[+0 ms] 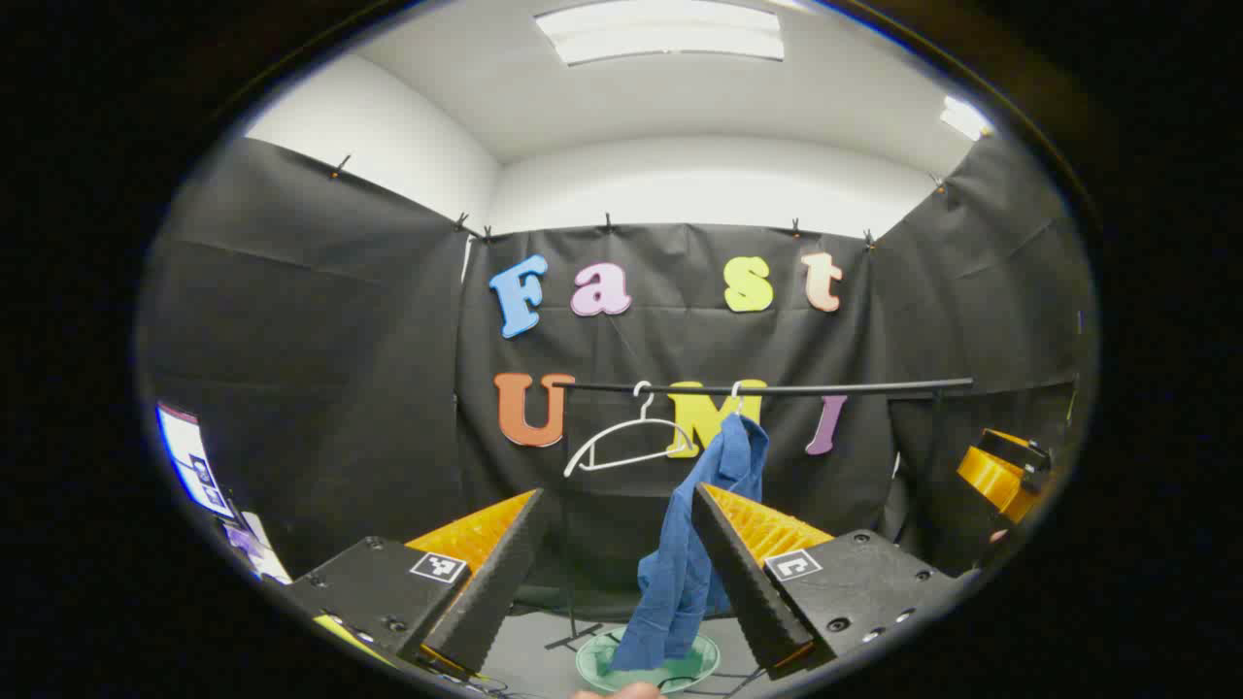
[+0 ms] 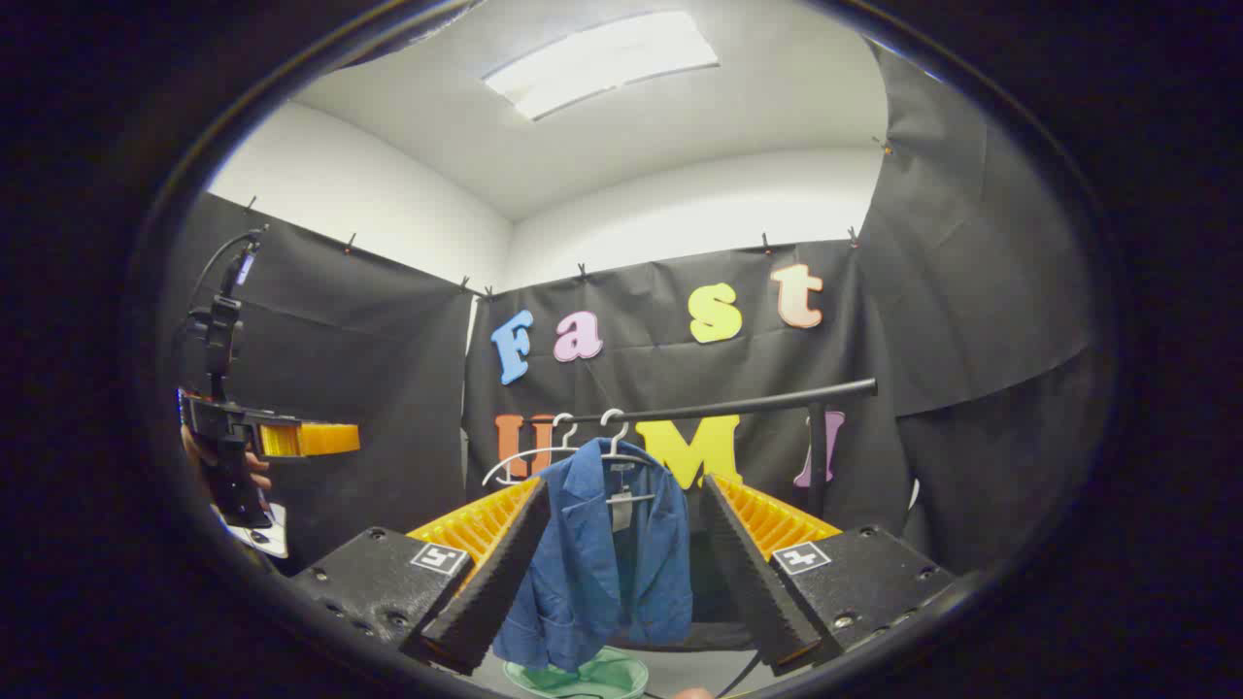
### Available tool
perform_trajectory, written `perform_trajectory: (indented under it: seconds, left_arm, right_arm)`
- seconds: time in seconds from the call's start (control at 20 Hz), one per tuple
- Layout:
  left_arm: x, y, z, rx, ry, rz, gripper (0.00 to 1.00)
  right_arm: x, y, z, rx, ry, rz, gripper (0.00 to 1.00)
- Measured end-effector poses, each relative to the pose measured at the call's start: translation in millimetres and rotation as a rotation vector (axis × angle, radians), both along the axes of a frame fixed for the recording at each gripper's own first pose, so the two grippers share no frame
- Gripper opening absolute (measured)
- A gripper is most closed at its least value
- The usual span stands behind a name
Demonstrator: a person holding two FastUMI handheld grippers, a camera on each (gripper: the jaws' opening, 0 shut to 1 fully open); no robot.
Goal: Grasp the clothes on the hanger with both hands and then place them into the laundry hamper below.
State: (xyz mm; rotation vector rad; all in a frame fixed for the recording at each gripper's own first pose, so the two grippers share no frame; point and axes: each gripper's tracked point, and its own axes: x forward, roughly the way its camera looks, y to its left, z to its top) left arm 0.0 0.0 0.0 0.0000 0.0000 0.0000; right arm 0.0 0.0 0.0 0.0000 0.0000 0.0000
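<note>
A blue jacket (image 2: 602, 553) hangs from a white hanger (image 2: 614, 432) on a black rail (image 2: 738, 403) that runs across the back of the booth. In the right gripper view the jacket faces forward, its front hanging open with a pale tag near the collar. In the left gripper view it is seen edge-on (image 1: 694, 544), a narrow blue drape. A second white hanger (image 1: 631, 437) hangs bare on the same rail, beside the jacket.

Below the jacket stands a green laundry hamper (image 1: 592, 665); the hem of the jacket reaches down to its rim or just inside, though which is hard to tell.

The left gripper (image 1: 610, 573) has its 2 fingers spread wide apart and holds nothing; the jacket lies beyond them, well apart. The right gripper (image 2: 621, 578) is likewise spread wide, with nothing between its fingers, and the jacket shows in the gap farther off.

In the right gripper view the left gripper appears at the left edge, level, held by a hand (image 2: 254, 474).
</note>
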Motion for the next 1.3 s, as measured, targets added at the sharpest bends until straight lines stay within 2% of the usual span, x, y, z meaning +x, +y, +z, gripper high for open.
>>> perform_trajectory:
  seconds: [0.2, 0.4, 0.55, 0.8, 1.05, 1.15, 1.25, 1.3]
  left_arm:
    - [7.1, -1.4, 6.9, 0.057, -0.021, 0.0, 1.0]
    - [24.6, -6.5, 3.1, 0.026, -0.031, -0.044, 1.0]
    - [39.6, -0.1, 7.6, 0.045, -0.046, -0.077, 1.0]
    - [64.2, 8.9, 2.5, 0.069, -0.047, -0.121, 0.99]
    - [88.5, 2.5, -17.1, 0.047, -0.011, -0.182, 0.96]
    - [103.8, -0.9, -19.8, 0.075, -0.014, -0.205, 1.0]
    - [112.5, -9.2, -23.2, 0.08, -0.017, -0.22, 1.0]
    - [114.3, -15.0, -26.2, 0.077, -0.012, -0.226, 1.0]
  right_arm:
    - [3.4, -11.4, 14.6, -0.004, -0.024, -0.013, 0.99]
    - [6.9, -15.0, 28.5, -0.057, -0.038, -0.072, 0.99]
    - [17.3, -3.0, 35.1, -0.057, -0.062, -0.123, 0.99]
    - [48.9, 16.4, 19.7, -0.013, -0.032, -0.182, 0.98]
    - [72.5, 20.8, -8.2, 0.092, 0.007, -0.235, 0.97]
    - [77.6, 16.6, -16.0, 0.102, 0.014, -0.276, 0.98]
    - [79.9, 15.9, -19.8, 0.089, 0.017, -0.294, 0.94]
    - [82.5, 17.5, -20.4, 0.093, 0.018, -0.285, 0.87]
